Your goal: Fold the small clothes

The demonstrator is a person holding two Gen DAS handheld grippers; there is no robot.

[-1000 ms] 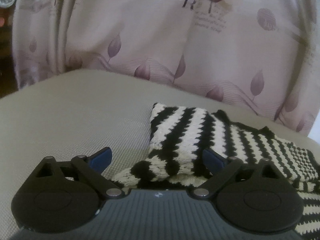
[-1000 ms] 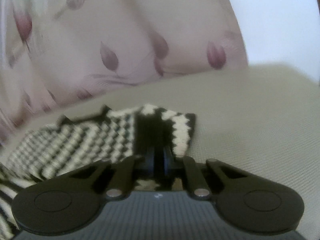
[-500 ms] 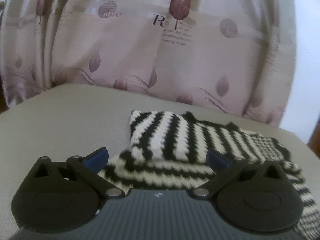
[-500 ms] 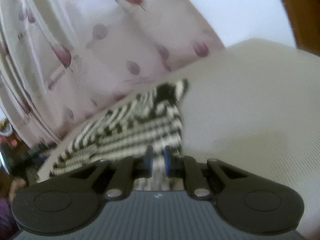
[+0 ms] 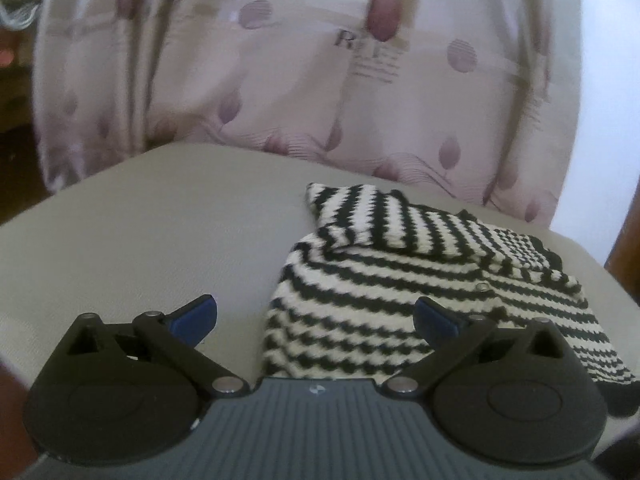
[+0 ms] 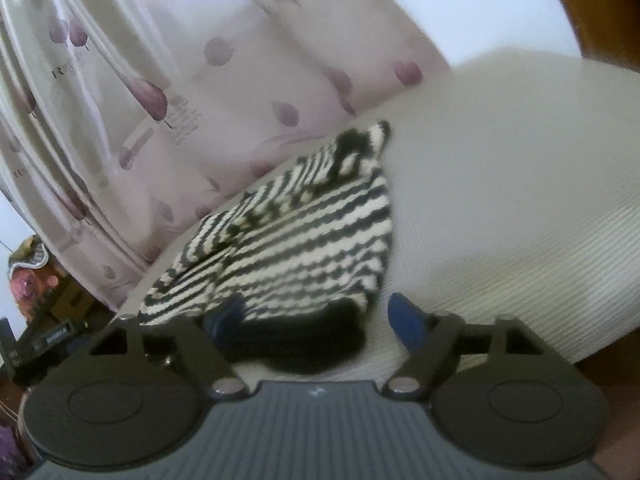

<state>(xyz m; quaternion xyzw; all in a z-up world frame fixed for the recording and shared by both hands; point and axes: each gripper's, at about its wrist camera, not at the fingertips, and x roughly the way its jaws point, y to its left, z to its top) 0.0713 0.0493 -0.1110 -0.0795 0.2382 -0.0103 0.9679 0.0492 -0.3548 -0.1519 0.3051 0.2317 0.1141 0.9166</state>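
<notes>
A small black-and-white striped knit garment (image 5: 384,280) lies folded on a beige cushioned surface (image 5: 160,240), one sleeve doubled over its far part. My left gripper (image 5: 316,320) hovers wide open at the garment's near left edge, nothing pressed between its blue fingertips (image 5: 196,316). In the right wrist view the same striped knit garment (image 6: 296,236) lies spread ahead, its black hem just in front of my right gripper (image 6: 320,320). That gripper's jaws are opening; the hem sits between them, and the pads are off it.
A pale pink curtain (image 5: 300,72) with leaf prints hangs right behind the cushion. A wooden frame edge (image 5: 624,256) shows at the far right. Cluttered items (image 6: 36,280) sit low at the left beyond the cushion edge in the right wrist view.
My right gripper swung across carrying the garment's edge, then opened and let it go. My left gripper drew back leftward, staying open. The garment now lies folded flatter.
</notes>
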